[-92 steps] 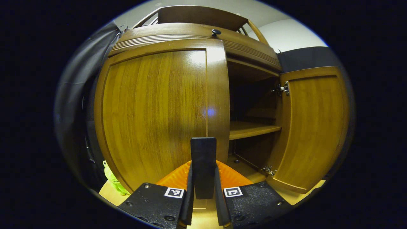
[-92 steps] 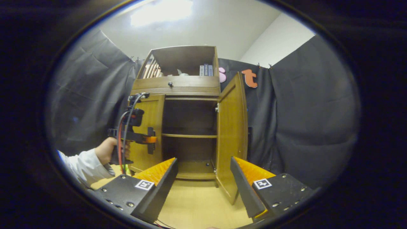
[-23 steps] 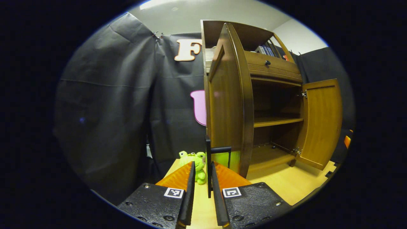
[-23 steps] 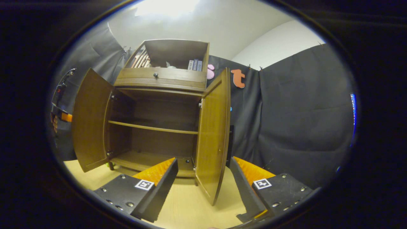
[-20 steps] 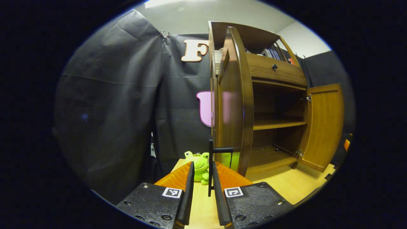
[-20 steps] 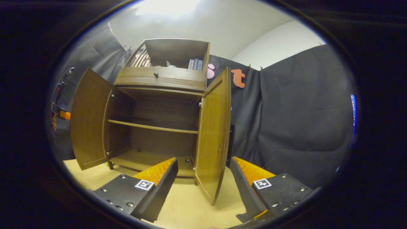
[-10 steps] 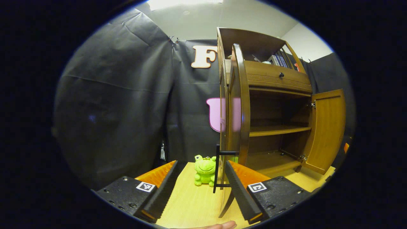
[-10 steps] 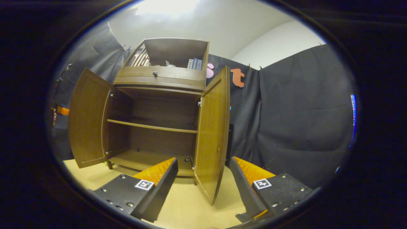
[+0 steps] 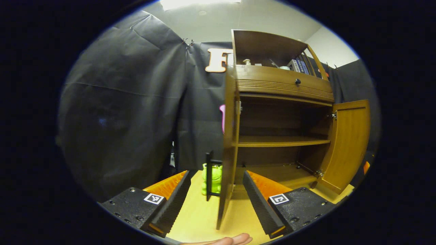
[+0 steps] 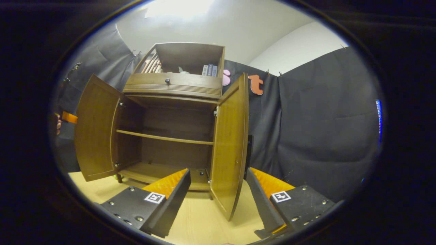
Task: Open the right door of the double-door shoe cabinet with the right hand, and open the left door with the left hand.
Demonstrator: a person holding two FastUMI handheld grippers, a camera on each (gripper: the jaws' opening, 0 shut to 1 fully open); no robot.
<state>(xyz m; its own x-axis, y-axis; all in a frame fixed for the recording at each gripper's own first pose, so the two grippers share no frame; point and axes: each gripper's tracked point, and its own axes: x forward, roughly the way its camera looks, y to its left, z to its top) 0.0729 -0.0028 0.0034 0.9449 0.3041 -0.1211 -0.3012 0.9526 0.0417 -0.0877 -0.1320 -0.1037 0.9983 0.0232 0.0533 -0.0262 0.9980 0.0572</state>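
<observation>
The shoe cabinet [image 10: 170,136] stands on a pale wooden floor [image 10: 201,221] between black cloth walls, with left door [image 10: 93,131] and right door [image 10: 230,143] both swung open. No writing on it is readable. A green frog toy [image 9: 211,177] sits beside it. The left gripper [image 9: 214,200] and right gripper [image 10: 218,199] are spread wide, holding nothing.

Shoe cabinet [image 10: 177,119]: brown wood with visible grain and a smooth, semi-gloss varnish on the left door [image 10: 93,131] and right door [image 10: 229,143], fitted with small bright metal hinges [image 9: 333,115] and a dark matt bar handle [image 9: 208,176]. It stands on a pale, smooth wood-look surface [image 10: 201,221] against matt, creased black cloth [image 10: 323,119]. Beside the cabinet, a green frog toy [image 9: 212,178] looks like soft plush.
</observation>
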